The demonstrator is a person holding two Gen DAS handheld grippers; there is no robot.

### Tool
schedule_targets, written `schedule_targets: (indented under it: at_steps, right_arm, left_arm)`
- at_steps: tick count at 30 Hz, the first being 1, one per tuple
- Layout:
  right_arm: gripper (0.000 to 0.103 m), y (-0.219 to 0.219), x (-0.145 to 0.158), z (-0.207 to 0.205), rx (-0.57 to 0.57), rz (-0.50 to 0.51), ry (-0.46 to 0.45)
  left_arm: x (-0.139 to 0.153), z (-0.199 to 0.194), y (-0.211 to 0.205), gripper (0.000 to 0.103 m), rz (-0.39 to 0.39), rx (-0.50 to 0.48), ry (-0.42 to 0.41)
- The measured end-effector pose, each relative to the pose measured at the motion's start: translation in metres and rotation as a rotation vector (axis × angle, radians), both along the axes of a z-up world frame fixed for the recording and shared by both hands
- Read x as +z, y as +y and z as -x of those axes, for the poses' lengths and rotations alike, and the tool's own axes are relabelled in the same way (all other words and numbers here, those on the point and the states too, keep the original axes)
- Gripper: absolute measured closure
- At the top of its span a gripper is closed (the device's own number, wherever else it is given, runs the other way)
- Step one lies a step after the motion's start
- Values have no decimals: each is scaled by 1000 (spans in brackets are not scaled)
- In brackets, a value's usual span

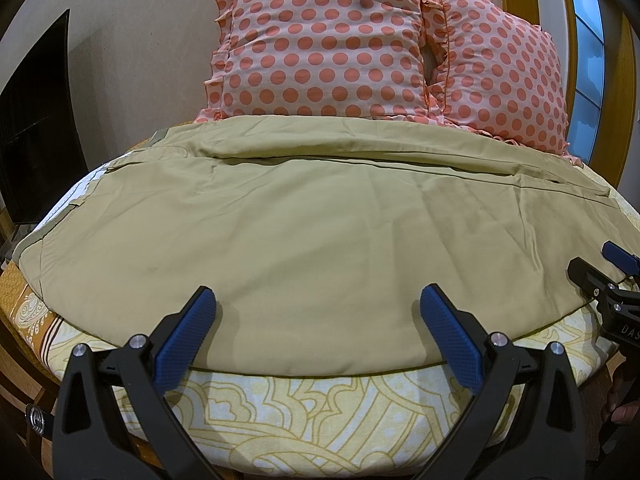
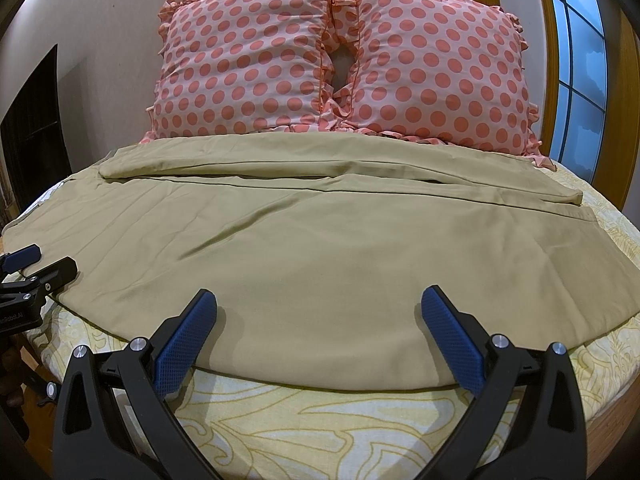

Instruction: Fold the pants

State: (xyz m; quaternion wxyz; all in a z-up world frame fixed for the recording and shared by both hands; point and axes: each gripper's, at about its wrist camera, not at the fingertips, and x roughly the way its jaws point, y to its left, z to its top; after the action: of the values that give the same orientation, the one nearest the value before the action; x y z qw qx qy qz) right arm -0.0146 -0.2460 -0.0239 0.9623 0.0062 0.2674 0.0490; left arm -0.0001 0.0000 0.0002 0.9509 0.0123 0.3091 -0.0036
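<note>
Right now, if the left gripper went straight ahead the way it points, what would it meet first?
The left gripper is open, just over the khaki pants; it would likely meet that cloth first, though height above it is unclear.

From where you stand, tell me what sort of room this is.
Most likely a bedroom. The khaki pants lie spread on a bed with a yellow patterned sheet, two pink polka-dot pillows lean against the wall at its head, and a window shows at the right.
</note>
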Motion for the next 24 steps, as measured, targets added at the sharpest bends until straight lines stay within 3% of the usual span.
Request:
schedule_targets:
  at_steps: [24]
  right_arm:
    - [1,1,-5,2,0,0,-5]
  left_arm:
    - [0,0,0,2,0,0,-3]
